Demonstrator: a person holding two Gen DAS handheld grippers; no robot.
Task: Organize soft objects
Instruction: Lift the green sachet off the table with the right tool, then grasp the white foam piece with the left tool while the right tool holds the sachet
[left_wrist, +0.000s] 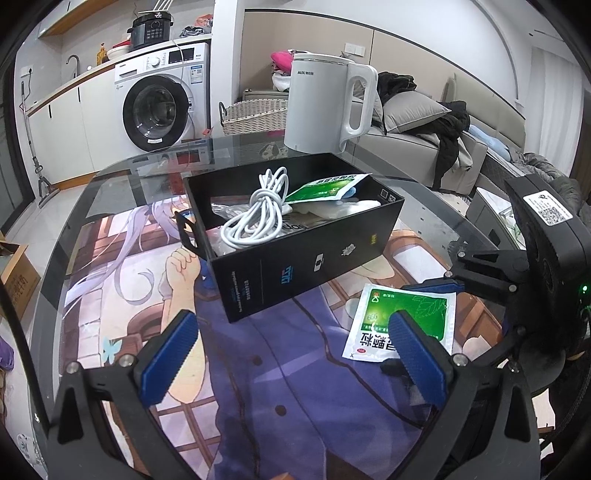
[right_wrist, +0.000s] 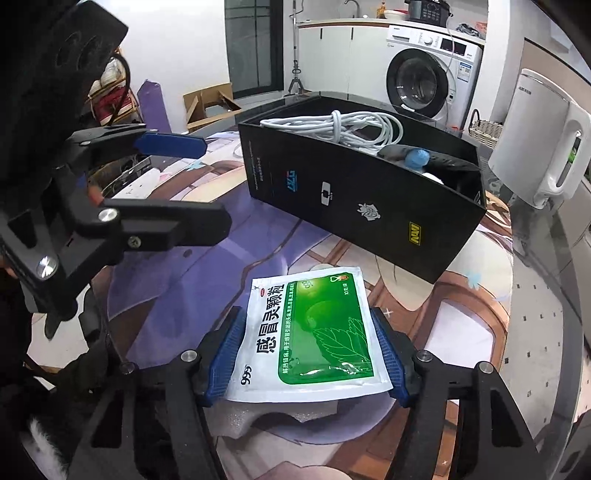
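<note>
A green and white medicine sachet (right_wrist: 325, 317) lies flat on the printed table mat, near the black box (right_wrist: 351, 206). My right gripper (right_wrist: 308, 354) reaches down over it, and both blue pads touch its long edges, so it is shut on the sachet. In the left wrist view the sachet (left_wrist: 402, 314) sits to the right of my left gripper (left_wrist: 291, 354). That gripper stands open above the mat with nothing between its fingers. The box (left_wrist: 314, 254) holds a coiled white cable (left_wrist: 258, 206) and another green sachet (left_wrist: 325, 188).
A white kettle (left_wrist: 325, 103) stands behind the box near the far rim of the glass table (left_wrist: 74, 221). A scrap of white foam (right_wrist: 280, 413) lies under the near end of the sachet. My left gripper (right_wrist: 216, 182) hangs to the left of the box.
</note>
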